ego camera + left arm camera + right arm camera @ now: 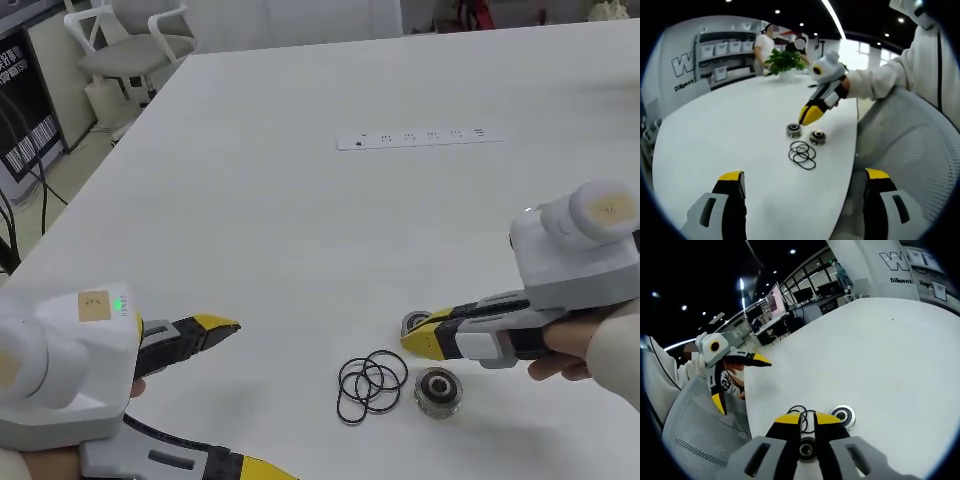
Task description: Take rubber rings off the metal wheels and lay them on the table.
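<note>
- Holding my left gripper [803, 175] above the table [300, 210], jaws spread wide, nothing in them.
- My right gripper [808, 418] has its jaws drawn together, and I see nothing pinched between.
- Its tips sit by one metal wheel [414, 323]; a second wheel [437, 389] stands just beside.
- Loose rubber rings [372, 383] lie piled on the table near both wheels.
</note>
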`<state>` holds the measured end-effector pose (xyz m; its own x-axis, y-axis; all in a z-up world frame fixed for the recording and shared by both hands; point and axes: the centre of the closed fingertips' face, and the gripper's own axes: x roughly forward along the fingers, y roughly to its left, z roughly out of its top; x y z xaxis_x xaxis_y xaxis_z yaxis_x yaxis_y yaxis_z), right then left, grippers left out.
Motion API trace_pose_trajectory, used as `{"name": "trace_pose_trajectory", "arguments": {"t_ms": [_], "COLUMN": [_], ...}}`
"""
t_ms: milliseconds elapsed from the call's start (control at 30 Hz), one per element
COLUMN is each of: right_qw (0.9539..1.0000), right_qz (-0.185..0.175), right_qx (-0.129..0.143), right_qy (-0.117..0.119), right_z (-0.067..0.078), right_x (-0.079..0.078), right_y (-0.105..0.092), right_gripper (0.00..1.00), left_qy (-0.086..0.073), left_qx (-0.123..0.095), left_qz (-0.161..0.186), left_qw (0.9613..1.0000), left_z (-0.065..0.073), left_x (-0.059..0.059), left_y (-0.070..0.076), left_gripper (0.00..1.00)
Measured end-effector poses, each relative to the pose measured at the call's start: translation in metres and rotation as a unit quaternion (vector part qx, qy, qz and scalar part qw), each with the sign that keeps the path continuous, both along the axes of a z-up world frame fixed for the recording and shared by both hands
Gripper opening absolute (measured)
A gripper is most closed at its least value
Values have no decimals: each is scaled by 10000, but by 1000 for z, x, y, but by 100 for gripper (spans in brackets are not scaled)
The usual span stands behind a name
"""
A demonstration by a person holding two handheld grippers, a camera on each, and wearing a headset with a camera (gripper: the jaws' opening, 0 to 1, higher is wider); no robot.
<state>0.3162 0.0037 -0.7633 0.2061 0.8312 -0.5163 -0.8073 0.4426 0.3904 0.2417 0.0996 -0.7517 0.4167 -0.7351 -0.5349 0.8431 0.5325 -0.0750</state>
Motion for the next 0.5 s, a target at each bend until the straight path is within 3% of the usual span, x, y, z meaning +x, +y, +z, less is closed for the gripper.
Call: {"name": "trace_pose_trajectory", "arguments": {"t_ms": [500], "right_qw": [9981], "right_qz": [-196], "right_qx": [277], "right_qy": [-522], "right_z": [42], "right_x": [16], "right_y": [-17], "right_gripper": [17], "left_qy": [9], "left_qx": [-20], "left_qz": [44], "left_qw": [10000], "left_z": [1], "left_x": [0], "left_y": [0], "left_gripper": [100]}}
